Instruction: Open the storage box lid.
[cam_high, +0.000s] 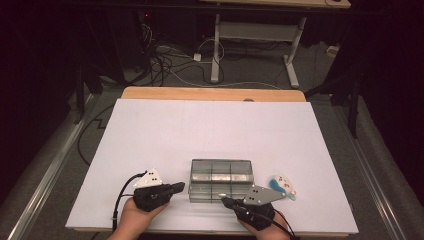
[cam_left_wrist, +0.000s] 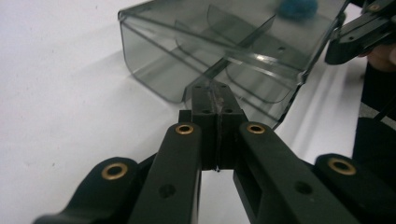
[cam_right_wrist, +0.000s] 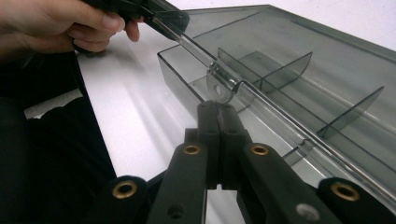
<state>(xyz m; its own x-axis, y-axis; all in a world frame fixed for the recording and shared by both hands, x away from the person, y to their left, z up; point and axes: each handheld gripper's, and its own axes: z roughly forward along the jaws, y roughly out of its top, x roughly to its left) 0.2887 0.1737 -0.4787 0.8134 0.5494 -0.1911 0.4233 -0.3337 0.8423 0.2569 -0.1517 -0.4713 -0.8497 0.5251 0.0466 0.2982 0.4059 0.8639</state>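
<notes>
Near front edge of desk (cam_high: 150, 130), right of middle: smoke-grey divided organiser box (cam_high: 220, 171), lid raised. Left gripper (cam_high: 178, 188) at box's left end, jaws pressed together, tips against the lid's edge. Right gripper (cam_high: 226, 200) at front right, jaws likewise closed, at the lid's latch. Blue-and-white item (cam_high: 283, 186) just right of box.

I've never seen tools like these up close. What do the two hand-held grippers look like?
Each gripper, left and right, is a black body gripped in a bare hand, ending in two slim black jaws on linked arms with brass-coloured rivets. A grey three-cornered plate with small dark dots sits on top of each. A black cable trails from the left one.
</notes>
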